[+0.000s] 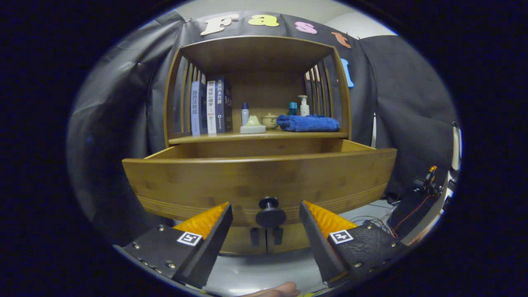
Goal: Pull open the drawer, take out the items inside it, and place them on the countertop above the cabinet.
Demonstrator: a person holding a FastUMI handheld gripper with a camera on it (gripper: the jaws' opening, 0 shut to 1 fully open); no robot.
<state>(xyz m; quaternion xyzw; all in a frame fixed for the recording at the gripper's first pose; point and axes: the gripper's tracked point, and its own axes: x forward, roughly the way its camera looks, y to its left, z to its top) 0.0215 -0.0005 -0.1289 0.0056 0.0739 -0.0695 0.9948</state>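
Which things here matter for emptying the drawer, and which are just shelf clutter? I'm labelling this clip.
Job:
drawer, pulled out
knob, between the fingers
claw, open
countertop

Lying about:
books
blue towel
pump bottle
small pot

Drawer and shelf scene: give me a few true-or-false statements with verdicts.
1. The drawer is pulled open. True.
2. The hand-held gripper is shut on the knob. False: its fingers stand open, the knob between them, untouched.
3. A blue towel lies on the countertop. True.
4. The books lie flat on the towel. False: they stand upright at the countertop's other end.
5. A pump bottle stands behind the towel. True.
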